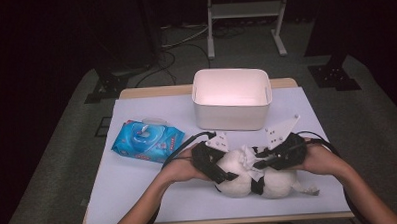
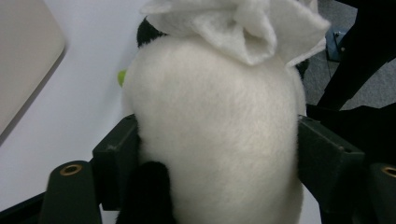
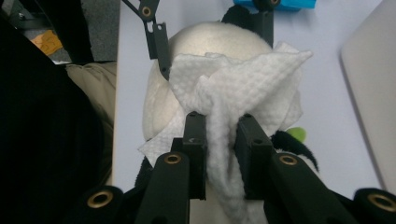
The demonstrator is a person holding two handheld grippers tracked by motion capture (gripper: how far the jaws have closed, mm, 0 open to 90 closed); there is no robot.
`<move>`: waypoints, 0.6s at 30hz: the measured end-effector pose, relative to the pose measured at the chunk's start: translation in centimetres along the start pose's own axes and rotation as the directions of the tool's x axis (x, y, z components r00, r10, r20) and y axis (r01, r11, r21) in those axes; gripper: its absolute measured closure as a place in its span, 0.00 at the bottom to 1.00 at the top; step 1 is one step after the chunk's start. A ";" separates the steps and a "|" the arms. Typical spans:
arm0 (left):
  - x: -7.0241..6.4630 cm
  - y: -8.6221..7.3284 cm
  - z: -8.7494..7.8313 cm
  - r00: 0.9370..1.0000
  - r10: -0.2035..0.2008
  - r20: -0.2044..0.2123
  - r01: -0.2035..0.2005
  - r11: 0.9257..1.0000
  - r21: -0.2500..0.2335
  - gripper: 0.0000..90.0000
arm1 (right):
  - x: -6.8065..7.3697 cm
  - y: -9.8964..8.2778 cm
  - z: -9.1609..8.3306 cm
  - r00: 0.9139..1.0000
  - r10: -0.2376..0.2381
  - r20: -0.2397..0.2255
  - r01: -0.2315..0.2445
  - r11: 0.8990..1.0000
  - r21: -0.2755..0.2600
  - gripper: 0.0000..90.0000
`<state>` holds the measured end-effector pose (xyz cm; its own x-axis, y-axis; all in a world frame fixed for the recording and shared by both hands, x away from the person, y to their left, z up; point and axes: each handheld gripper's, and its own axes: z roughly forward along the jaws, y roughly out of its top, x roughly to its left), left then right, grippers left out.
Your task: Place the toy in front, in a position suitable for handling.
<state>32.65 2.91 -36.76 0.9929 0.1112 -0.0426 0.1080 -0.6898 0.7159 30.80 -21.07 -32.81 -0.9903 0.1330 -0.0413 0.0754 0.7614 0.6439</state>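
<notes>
Here the work in hand is judged to be the wiping of a plush toy with a white wipe, and it appears to be under way rather than finished. The toy, white with black parts, is seen lying on the tabletop in the lower middle of the high view, in front of the white bin. It is clamped around its round white body by the left claw; in the left gripper view the two jaws are set wide apart with the fur pressed against both of them. The crumpled wipe is pinched by the right claw, whose jaws are drawn narrow around a twisted strand of it in the right gripper view, and the rest of the sheet is spread over the top of the toy. How much of the fur has been cleaned cannot be told from these pictures. What is left is judged to be the rest of the wiping, and perhaps the dropping of the used wipe into the bin, which looks empty so far.

Counted: one plush toy, one wipe in use, one blue pack of wipes at the left of the high view, one white bin, two claws.
</notes>
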 end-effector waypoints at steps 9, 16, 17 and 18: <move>0.1 0.0 0.0 0.999 -0.021 0.035 0.021 1.000 0.003 0.14 | 0.5 -1.4 0.0 0.999 0.022 -0.038 -0.023 0.999 -0.029 0.84; 0.7 -0.8 0.1 0.994 -0.071 0.084 0.073 0.997 -0.016 0.20 | 0.7 -1.6 -0.1 0.999 0.033 -0.034 -0.034 0.999 -0.033 0.84; 0.7 -0.9 0.1 0.994 -0.072 0.084 0.074 0.997 -0.020 0.25 | 0.6 -1.5 -0.1 0.999 0.030 -0.034 -0.031 0.999 -0.032 0.84; 0.7 -0.9 0.1 0.994 -0.067 0.082 0.069 0.997 -0.020 0.27 | 0.6 -1.4 -0.1 0.999 0.025 -0.033 -0.026 0.999 -0.031 0.84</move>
<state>33.23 3.58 -37.50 0.9841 0.0983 -0.1478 0.1754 -0.6656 0.7254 30.04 -22.15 -33.68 -0.9914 0.1311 0.0003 0.0977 0.7373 0.6685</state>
